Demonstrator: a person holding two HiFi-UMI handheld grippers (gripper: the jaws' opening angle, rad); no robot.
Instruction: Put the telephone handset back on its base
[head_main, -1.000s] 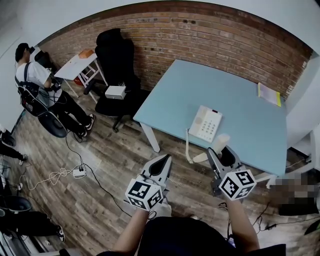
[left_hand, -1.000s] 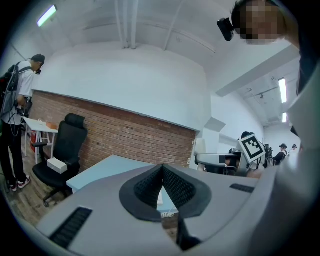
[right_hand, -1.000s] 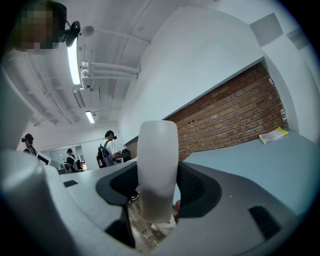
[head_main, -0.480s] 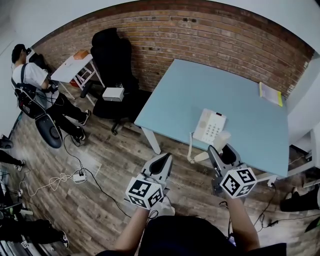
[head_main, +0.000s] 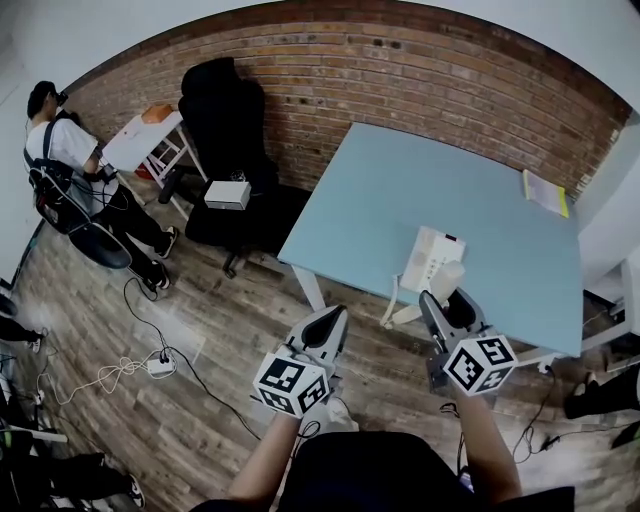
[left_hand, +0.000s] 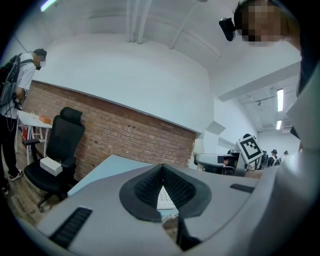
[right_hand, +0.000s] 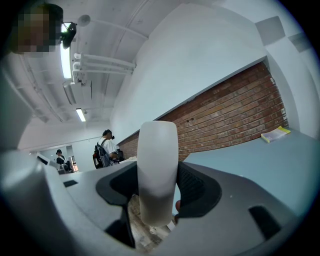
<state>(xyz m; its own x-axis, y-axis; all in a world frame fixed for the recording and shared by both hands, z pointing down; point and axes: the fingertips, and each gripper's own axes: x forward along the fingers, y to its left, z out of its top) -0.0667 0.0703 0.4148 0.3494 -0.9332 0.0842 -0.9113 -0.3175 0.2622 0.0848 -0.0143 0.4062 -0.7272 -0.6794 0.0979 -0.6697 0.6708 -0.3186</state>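
The white telephone base (head_main: 431, 258) with a keypad lies near the front edge of the light blue table (head_main: 360, 210). My right gripper (head_main: 446, 298) is shut on the white handset (head_main: 444, 281), held just in front of the base; its coiled cord (head_main: 391, 303) hangs off the table edge. In the right gripper view the handset (right_hand: 157, 172) stands upright between the jaws. My left gripper (head_main: 327, 324) hangs over the wooden floor left of the table, shut and holding nothing. In the left gripper view its jaws meet at the tips (left_hand: 162, 182), with the base (left_hand: 165, 199) showing behind them.
A yellow booklet (head_main: 545, 191) lies at the table's far right corner. A black office chair (head_main: 232, 130) with a white box (head_main: 227, 194) on its seat stands left of the table. A person (head_main: 65, 160) stands at far left by a small white table. Cables and a power strip (head_main: 160, 362) lie on the floor.
The view has drifted, so the table and phone base sit slightly further right and lower in frame. Both grippers keep their pose; the handset stays gripped.
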